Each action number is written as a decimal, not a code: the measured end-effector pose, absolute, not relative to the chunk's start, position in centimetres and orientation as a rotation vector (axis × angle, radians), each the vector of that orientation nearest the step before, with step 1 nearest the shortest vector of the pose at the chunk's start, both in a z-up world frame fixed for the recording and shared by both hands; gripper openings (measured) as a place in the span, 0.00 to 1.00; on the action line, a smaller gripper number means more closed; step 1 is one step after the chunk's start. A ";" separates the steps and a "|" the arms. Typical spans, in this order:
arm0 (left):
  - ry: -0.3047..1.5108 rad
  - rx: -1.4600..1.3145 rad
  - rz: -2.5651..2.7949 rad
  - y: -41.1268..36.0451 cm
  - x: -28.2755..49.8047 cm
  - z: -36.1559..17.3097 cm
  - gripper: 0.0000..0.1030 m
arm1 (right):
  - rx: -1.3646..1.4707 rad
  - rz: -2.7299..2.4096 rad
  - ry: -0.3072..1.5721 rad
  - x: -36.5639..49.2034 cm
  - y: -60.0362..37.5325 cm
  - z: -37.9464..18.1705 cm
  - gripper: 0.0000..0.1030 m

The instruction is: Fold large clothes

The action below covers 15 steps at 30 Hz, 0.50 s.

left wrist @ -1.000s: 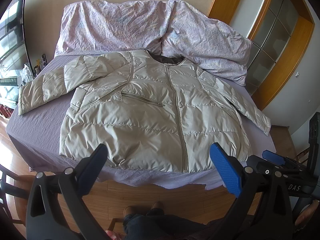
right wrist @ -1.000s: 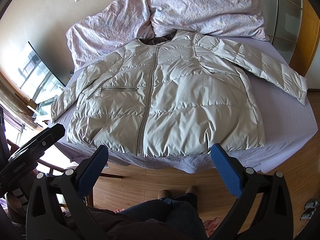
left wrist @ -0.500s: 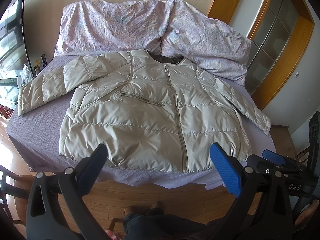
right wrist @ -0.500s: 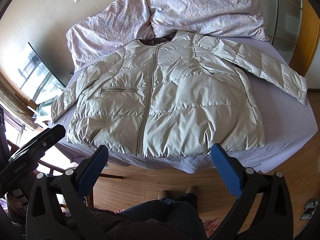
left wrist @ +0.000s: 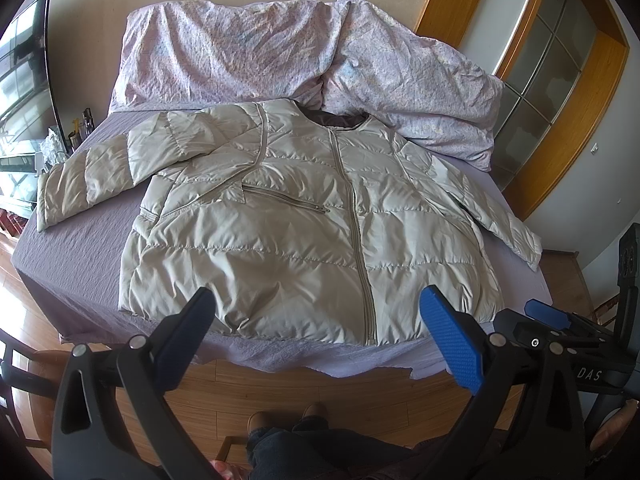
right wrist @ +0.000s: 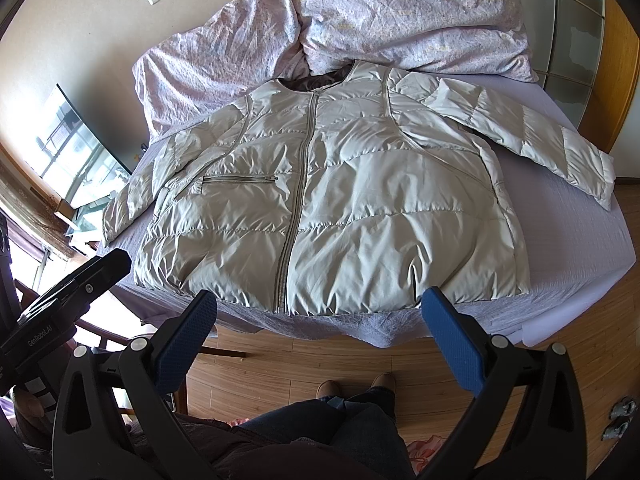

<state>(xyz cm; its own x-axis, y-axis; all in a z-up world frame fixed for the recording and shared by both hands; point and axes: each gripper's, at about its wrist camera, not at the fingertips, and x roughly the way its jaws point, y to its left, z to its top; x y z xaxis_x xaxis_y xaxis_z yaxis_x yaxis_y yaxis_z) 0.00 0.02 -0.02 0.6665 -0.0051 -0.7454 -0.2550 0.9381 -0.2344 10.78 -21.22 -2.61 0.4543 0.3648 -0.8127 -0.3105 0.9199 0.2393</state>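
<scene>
Jacket folding hasn't really started yet, I'd say. Nearest me, the left tool (left wrist: 316, 320) and right tool (right wrist: 320, 320) both hang wide apart, holding nothing, short of the bed (right wrist: 580, 248). Past them the puffy jacket (right wrist: 340, 200) lies flat, zipped, face up, sleeves spread. Next move probably means grabbing a sleeve (right wrist: 540, 140) and bringing it across the chest. Pillows (left wrist: 280, 60) sit behind.

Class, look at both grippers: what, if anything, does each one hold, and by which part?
Nothing is held. The left gripper and right gripper are both open, short of the jacket, which lies flat on the bed.
</scene>
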 end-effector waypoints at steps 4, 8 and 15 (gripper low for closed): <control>0.832 -0.335 0.144 0.0 0.0 0.0 0.98 | 0.059 0.416 1.016 10.8 -21.2 -2.6 0.99; 0.833 -0.334 0.143 0.0 0.0 0.0 0.98 | 0.060 0.417 1.016 10.8 -21.2 -2.5 0.99; 0.833 -0.334 0.144 0.0 0.0 0.0 0.98 | 0.060 0.417 1.017 10.9 -21.2 -2.5 0.99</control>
